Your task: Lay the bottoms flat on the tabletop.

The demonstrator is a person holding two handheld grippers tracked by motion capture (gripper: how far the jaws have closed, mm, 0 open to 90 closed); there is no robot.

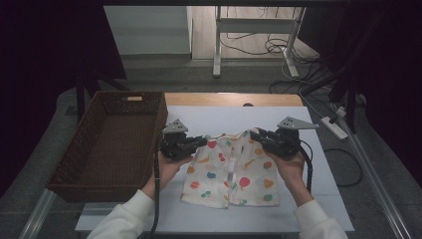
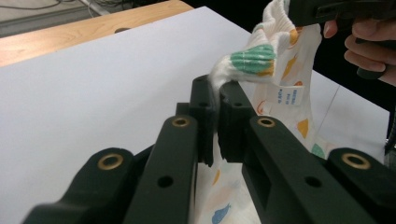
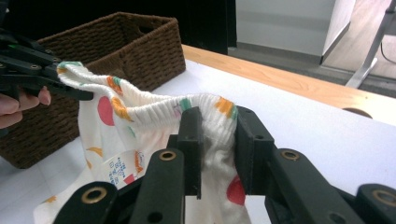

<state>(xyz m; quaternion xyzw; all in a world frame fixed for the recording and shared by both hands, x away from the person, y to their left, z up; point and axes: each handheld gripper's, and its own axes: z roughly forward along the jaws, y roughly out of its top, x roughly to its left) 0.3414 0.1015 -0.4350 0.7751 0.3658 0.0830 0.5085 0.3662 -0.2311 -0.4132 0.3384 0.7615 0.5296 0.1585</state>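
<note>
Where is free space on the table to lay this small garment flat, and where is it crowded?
The white sheet is bare between the garment and the wooden table edge. A strip along the sheet's near edge is also free. The wicker basket has a bare bottom. The middle is crowded: left tool and right tool both grip the waistband.
</note>
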